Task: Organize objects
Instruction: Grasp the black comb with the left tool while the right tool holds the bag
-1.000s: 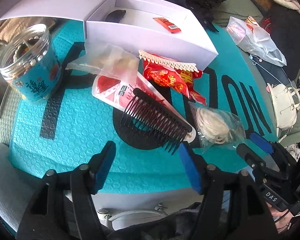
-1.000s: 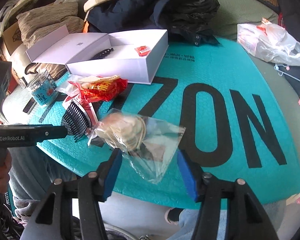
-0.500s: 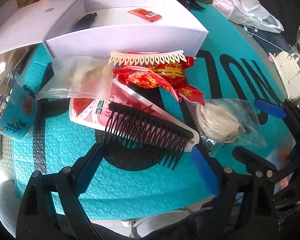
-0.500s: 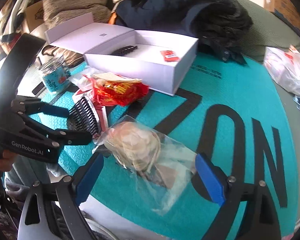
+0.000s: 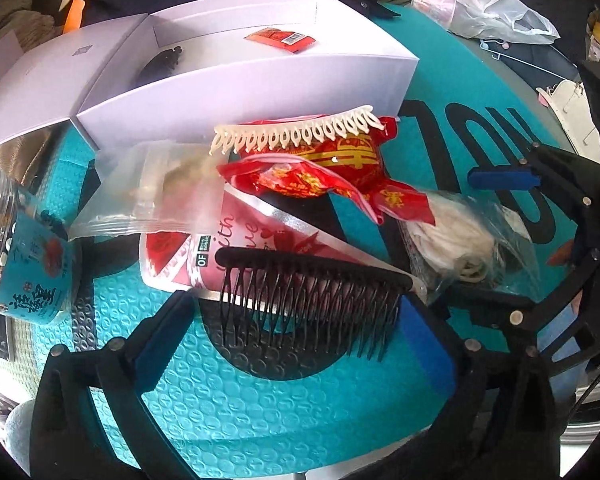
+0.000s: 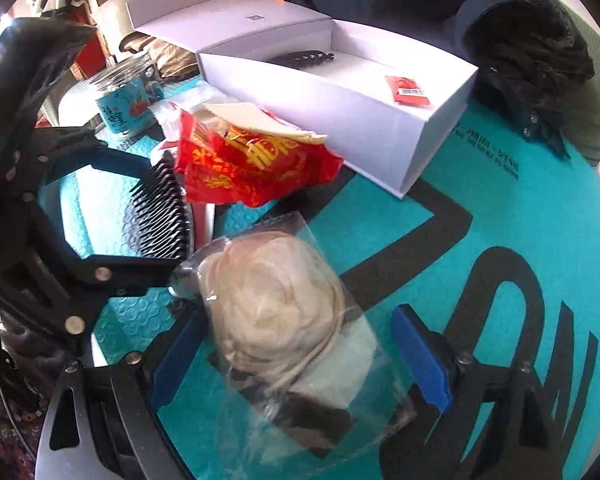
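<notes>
A: Comb, black, is lying nearest the left gripper, teeth pointing toward the camera, sitting between jaws that are standing wide apart and touching nothing.

B: What is it resting on?

A: Partly on a pink-and-silver packet, partly on the teal bubble mailer covering the worktop.

B: And the right gripper?

A: Its jaws are spread wide too, straddling a clear bag of cream elastic bands without pinching it. In the left view that bag is lying at three o'clock from the comb.

B: Going farther out?

A: At twelve o'clock from the comb a red sweet wrapper is sitting with a cream hair clip lying across its top. At ten o'clock a clear zip bag is overlapping the packet; at nine o'clock a jar with a teal label is standing.

B: Beyond those?

A: An open white box is holding a dark hair clip and a small red sachet.
</notes>
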Motion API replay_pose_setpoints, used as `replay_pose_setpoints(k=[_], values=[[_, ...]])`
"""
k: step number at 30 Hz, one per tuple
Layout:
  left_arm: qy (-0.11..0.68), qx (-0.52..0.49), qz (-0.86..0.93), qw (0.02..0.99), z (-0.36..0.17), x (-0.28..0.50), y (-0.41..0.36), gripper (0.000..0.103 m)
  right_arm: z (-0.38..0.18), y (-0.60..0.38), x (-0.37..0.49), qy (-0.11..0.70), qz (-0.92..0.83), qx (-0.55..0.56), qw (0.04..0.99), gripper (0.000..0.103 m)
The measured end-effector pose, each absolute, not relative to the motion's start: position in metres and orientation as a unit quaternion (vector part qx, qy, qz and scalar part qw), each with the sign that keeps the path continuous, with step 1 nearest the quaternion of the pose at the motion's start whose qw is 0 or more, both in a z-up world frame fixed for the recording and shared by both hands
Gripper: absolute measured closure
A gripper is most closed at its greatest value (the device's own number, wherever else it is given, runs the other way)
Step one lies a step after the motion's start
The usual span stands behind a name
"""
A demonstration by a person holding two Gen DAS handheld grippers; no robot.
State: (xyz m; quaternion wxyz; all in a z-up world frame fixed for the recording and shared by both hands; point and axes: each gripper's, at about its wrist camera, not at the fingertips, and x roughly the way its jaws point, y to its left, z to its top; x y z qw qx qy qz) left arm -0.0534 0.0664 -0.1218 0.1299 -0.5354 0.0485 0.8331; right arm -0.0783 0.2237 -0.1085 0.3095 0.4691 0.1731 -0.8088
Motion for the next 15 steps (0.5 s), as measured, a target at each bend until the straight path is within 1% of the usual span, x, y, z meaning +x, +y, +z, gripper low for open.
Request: replay_pose_setpoints(k=[2,3,4,6,9,14,15], values=[[0.049,-0.527,0.839,0.126,-0.120,-0.051,0.065,0.010,-0.109,0.224,-0.079,0.165,-0.810,0.474,0.305,0.009],[0.048,-0.523,0.842,0.127,-0.119,-0.049,0.064,0.013,-0.110,0.224,-0.079,0.159,-0.812,0.475,0.299,0.011],[0.049,-0.518,0.845,0.126,-0.117,-0.047,0.064,0.021,-0.109,0.224,-0.080,0.157,-0.816,0.474,0.292,0.019],[0.049,-0.516,0.846,0.129,-0.115,-0.044,0.064,0.021,-0.106,0.225,-0.078,0.149,-0.825,0.467,0.283,0.032],[0.049,-0.513,0.847,0.130,-0.112,-0.041,0.063,0.021,-0.104,0.228,-0.075,0.133,-0.829,0.469,0.274,0.044],[0.026,-0.517,0.846,0.128,-0.109,-0.030,0.061,0.021,-0.100,0.233,-0.072,0.109,-0.834,0.472,0.265,0.052],[0.021,-0.519,0.845,0.127,-0.107,-0.029,0.059,0.021,-0.098,0.234,-0.070,0.102,-0.836,0.471,0.262,0.055]])
